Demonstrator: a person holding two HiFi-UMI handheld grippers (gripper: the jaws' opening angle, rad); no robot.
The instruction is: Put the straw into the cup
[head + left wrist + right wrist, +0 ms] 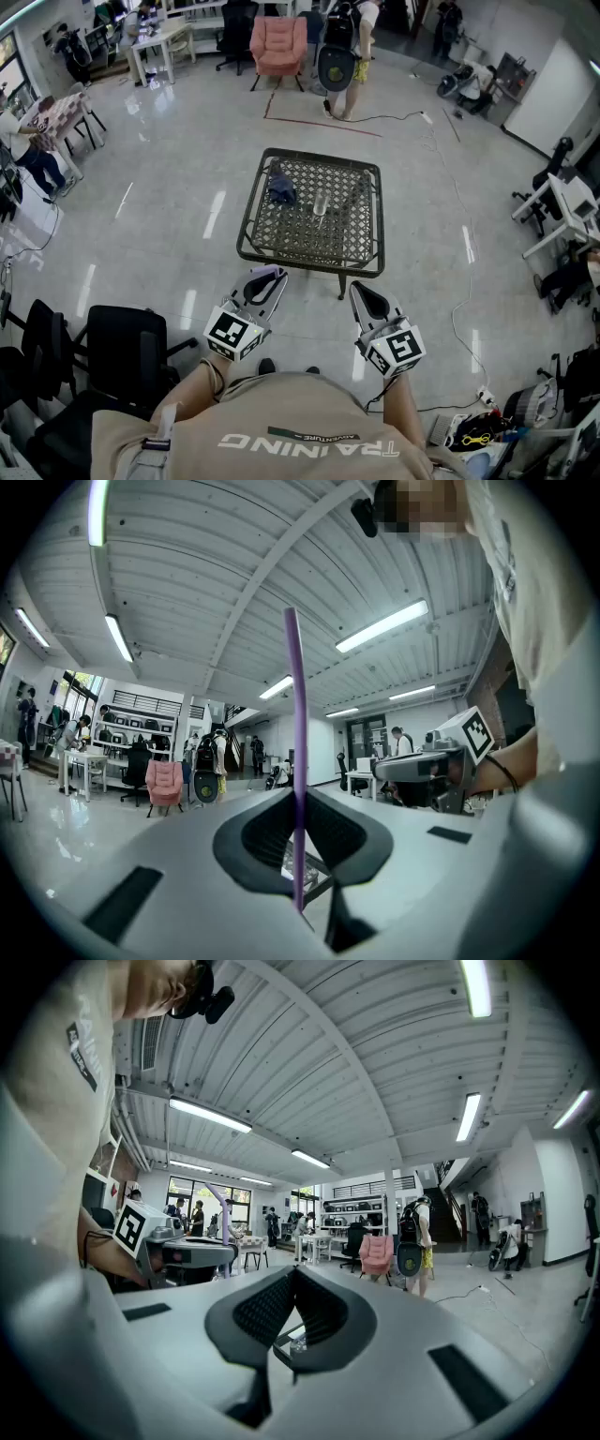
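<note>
A: Left gripper (298, 799), state?

B: Jaws narrow, clamped on a thin purple plastic straw (294, 761). Pads press it from both sides. In the left gripper view it stands about upright, with most of its length above the jaws and a short end below them.

A: Right gripper (291, 1274)?

B: Jaw tips together, nothing between them. Empty.

A: Where's the cup?

B: Clear glass cup (320, 202), upright, about mid-top of a low dark metal lattice table (300, 263). Can't tell if there's anything in it, too small in the head view.

A: Straw versus cup?

B: Well apart. Both grippers are held side by side over the pale floor, on the person's side of the table's near edge. The straw touches only the left pads.

A: Anything else on the table?

B: A dark blue crumpled cloth (281, 188) on the left part of the top, near the cup but not touching it.

A: Background?

B: A pink armchair (278, 42) far behind the table, well apart from it, and a few people standing around the room.

A: Gripper pose?

B: Both point roughly level towards the table. Each marker cube sits at the rear of its gripper, close to the person's forearm.
</note>
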